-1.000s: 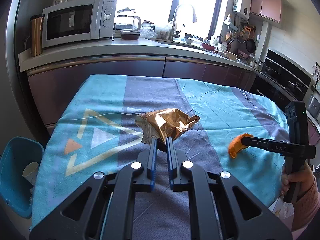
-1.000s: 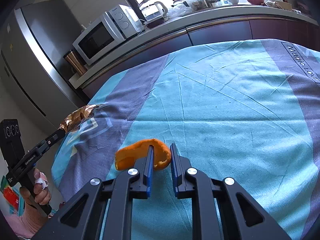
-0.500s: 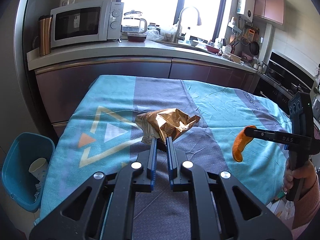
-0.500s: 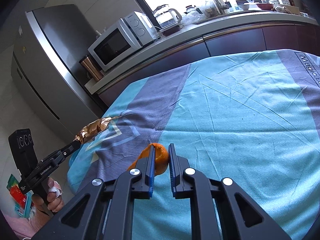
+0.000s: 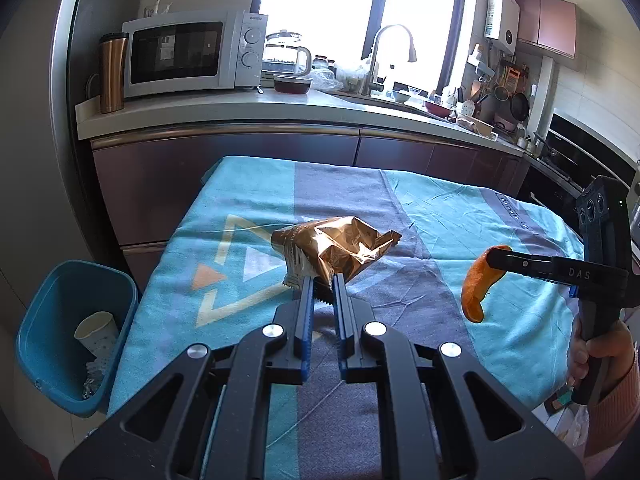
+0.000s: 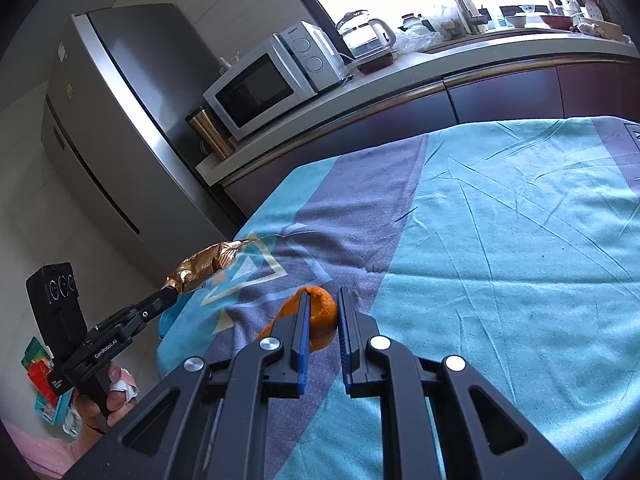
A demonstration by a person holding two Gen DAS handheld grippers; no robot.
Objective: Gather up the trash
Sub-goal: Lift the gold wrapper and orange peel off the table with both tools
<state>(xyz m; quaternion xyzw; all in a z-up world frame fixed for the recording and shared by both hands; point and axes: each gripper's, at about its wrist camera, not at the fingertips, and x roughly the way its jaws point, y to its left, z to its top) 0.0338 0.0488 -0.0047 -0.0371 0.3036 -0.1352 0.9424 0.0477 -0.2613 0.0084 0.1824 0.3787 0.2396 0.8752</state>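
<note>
the wrapper (image 5: 336, 250) hangs clamped in your left tongs (image 5: 320, 284), the peel (image 5: 478, 284) pinched in your right tongs (image 6: 322, 306), both lifted off the counter (image 5: 460, 216). you're mid-carry, by the look of it. next, swing both over the bin (image 5: 76, 332) at the counter's left and let go.

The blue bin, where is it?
In the left wrist view the blue bin stands on the floor at lower left, beside the table's left edge, with a paper cup inside.
</note>
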